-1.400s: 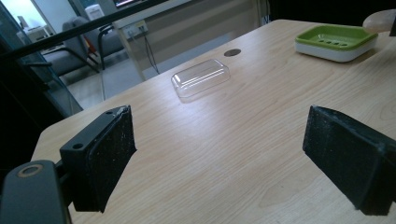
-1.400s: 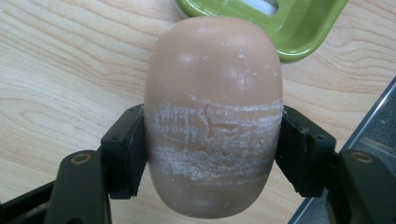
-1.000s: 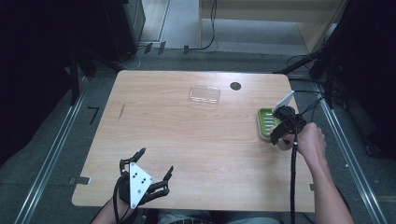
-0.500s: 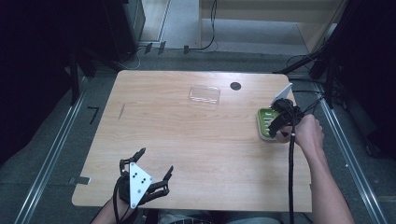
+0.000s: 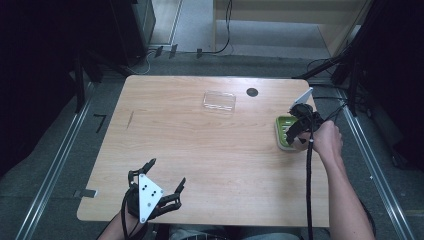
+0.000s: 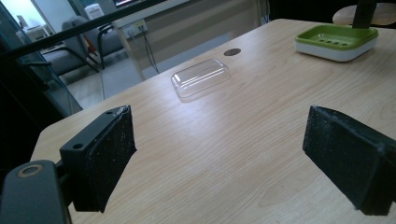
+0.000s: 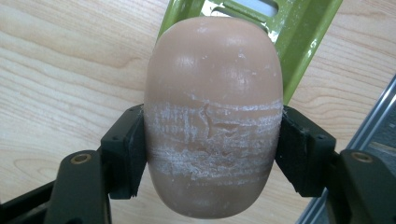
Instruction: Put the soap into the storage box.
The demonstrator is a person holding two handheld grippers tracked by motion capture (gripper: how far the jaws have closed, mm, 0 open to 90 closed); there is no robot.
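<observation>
L gripper (image 5: 162, 192) sits idle at near-left table (image 5: 200, 145) edge, jaws spread wide, nothing between them; leave it parked, you don't need it yet. Mid-far: clear plastic lid (image 5: 219, 101) lies flat on the wood by itself, nothing under it that I can make out, just left of a dark round grommet (image 5: 252, 92). R side: your R gripper (image 5: 298, 131) is clamped on the tan oval soap bar (image 7: 212, 116), pads on its two long sides, bar hovering over near part of green soap dish (image 5: 281, 131). Judgement: step looks like placing or lifting soap at the dish, can't tell which. If placing, centre bar over the slotted tray, lower till it rests, then ease jaws apart slowly; surface looks waxy and scuffed, could stick or slip. Dish contents: its visible part looks empty, rest hidden by gripper.
</observation>
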